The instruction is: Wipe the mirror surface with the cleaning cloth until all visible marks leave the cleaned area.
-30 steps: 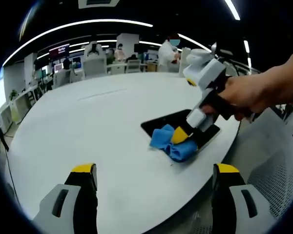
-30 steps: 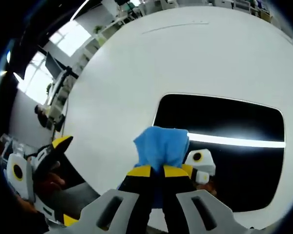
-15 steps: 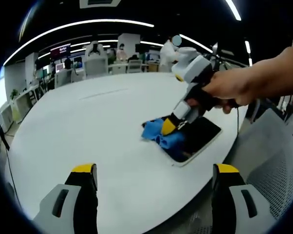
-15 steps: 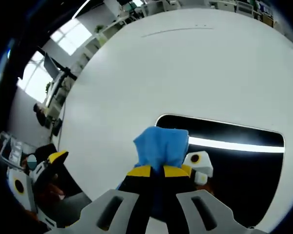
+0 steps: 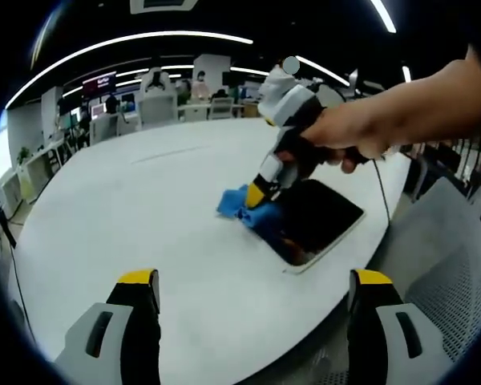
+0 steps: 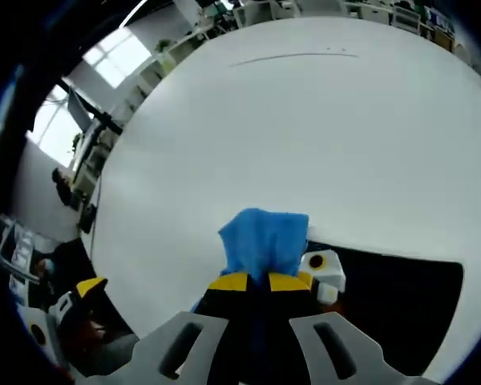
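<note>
The right claw (image 6: 252,282), its yellow-tipped jaws pressed together, grips a bunched blue cleaning cloth (image 6: 264,242) at the left edge of a dark rectangular mirror (image 6: 393,301) lying flat on a round white worktop (image 6: 305,136). In the right gripper view the cloth rises just beyond the jaw tips, part of it over the white worktop and part over the mirror's near-left corner; the claw's own reflection, a white block with a small dark circle, shows in the glass just right of the cloth.

The left gripper view takes in the scene from farther back: a person's hand (image 5: 345,136) holds the right claw (image 5: 256,195) tilted down onto the cloth (image 5: 244,210), which sits at the far-left corner of the mirror (image 5: 317,220), itself close to the right edge of the worktop (image 5: 144,216). The left claw (image 5: 248,285) stands wide open at the near edge of the worktop, holding nothing, its two yellow tips well apart. That view also shows an office beyond the worktop, with desks, monitors, ceiling light strips and a mesh chair (image 5: 445,265) to the right. In the right gripper view the left claw (image 6: 72,313) appears low at the left, with bright windows (image 6: 116,64) far off.
</note>
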Tool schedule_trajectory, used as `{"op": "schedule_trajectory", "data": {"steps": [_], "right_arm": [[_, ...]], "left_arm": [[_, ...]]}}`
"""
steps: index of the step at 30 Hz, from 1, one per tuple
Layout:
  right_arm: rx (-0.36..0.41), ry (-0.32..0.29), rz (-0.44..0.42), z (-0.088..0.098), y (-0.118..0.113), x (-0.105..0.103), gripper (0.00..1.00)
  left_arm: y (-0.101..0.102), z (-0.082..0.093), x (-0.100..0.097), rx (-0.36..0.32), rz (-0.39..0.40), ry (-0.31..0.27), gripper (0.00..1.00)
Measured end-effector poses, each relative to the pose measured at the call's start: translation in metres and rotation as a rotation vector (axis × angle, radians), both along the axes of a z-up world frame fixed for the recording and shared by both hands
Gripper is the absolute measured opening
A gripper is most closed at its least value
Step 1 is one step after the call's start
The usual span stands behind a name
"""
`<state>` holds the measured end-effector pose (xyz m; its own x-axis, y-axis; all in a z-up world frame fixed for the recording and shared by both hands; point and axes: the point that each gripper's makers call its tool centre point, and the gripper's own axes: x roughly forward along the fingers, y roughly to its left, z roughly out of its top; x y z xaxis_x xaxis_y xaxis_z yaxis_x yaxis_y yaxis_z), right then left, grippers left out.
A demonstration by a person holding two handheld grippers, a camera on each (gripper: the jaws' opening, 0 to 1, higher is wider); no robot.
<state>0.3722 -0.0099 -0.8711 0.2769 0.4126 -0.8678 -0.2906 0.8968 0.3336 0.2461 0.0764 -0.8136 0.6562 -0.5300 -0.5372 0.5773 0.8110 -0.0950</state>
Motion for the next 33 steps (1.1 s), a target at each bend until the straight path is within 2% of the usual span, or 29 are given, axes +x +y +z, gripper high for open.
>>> {"op": "schedule_trajectory", "data": {"steps": [7, 19, 24, 33], "right_arm": [[-0.013, -0.021, 0.013, -0.0001, 0.0004, 0.0042, 0.01], [0.01, -0.006, -0.003, 0.0007, -0.0013, 0.0024, 0.01], [-0.003, -0.021, 0.01, 0.0008, 0.0001, 0.0019, 0.01], [-0.001, -0.011, 0.002, -0.0022, -0.0004, 0.006, 0.01]], "left_arm": [[-0.0016, 0.0001, -0.0012, 0.004, -0.007, 0.006, 0.98], [0.0004, -0.0009, 0.0006, 0.002, 0.001, 0.0, 0.98], [-0.0012, -0.0007, -0.0004, 0.002, -0.005, 0.006, 0.99], [-0.0012, 0.004, 0.0023, -0.02, 0.0, -0.022, 0.99]]}}
